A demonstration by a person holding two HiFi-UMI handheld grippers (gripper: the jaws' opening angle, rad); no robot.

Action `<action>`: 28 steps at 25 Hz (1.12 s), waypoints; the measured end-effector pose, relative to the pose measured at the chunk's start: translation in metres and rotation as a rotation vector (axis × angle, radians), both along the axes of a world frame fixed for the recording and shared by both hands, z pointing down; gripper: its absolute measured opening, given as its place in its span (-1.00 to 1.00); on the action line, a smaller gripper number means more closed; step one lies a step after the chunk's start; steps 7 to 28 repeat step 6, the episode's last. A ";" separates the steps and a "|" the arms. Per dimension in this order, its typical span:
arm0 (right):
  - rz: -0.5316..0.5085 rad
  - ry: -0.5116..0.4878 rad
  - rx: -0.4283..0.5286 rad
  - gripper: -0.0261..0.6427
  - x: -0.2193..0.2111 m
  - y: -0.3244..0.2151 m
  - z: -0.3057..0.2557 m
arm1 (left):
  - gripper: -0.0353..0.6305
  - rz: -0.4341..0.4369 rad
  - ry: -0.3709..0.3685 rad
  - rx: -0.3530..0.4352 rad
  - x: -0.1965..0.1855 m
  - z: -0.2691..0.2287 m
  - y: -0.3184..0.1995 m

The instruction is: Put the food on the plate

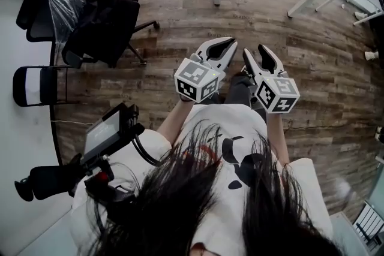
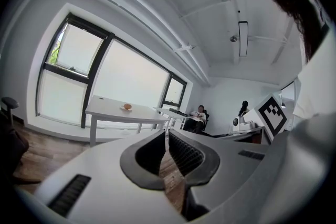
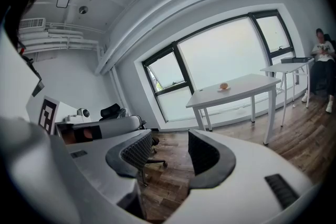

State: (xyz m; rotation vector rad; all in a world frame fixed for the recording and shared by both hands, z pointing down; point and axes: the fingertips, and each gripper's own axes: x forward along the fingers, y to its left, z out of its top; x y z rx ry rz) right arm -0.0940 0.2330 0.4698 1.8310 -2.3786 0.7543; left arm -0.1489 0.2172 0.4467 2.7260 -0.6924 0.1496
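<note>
Food (image 3: 224, 85) sits on the surface (image 3: 252, 84) well ahead of the empty, parted right hand-held gripper (image 3: 170, 136); the approach step is pending, so the next move likely requires closing in first.

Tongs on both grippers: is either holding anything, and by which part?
Nothing is held. The left tongs are together, empty; the right tongs stand apart with only floor between.
</note>
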 end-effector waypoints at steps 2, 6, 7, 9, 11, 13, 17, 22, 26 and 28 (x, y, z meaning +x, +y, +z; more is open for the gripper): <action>0.001 0.001 -0.002 -0.25 0.002 0.001 0.000 | -0.88 0.002 0.000 0.003 0.002 -0.001 0.000; 0.008 0.003 -0.004 -0.25 0.006 0.003 0.000 | -0.88 0.011 -0.010 0.013 0.006 -0.004 -0.002; 0.008 0.003 -0.004 -0.25 0.006 0.003 0.000 | -0.88 0.011 -0.010 0.013 0.006 -0.004 -0.002; 0.008 0.003 -0.004 -0.25 0.006 0.003 0.000 | -0.88 0.011 -0.010 0.013 0.006 -0.004 -0.002; 0.008 0.003 -0.004 -0.25 0.006 0.003 0.000 | -0.88 0.011 -0.010 0.013 0.006 -0.004 -0.002; 0.008 0.003 -0.004 -0.25 0.006 0.003 0.000 | -0.88 0.011 -0.010 0.013 0.006 -0.004 -0.002; 0.008 0.003 -0.004 -0.25 0.006 0.003 0.000 | -0.88 0.011 -0.010 0.013 0.006 -0.004 -0.002; 0.008 0.003 -0.004 -0.25 0.006 0.003 0.000 | -0.88 0.011 -0.010 0.013 0.006 -0.004 -0.002; 0.008 0.003 -0.004 -0.25 0.006 0.003 0.000 | -0.88 0.011 -0.010 0.013 0.006 -0.004 -0.002; 0.008 0.003 -0.004 -0.25 0.006 0.003 0.000 | -0.88 0.011 -0.010 0.013 0.006 -0.004 -0.002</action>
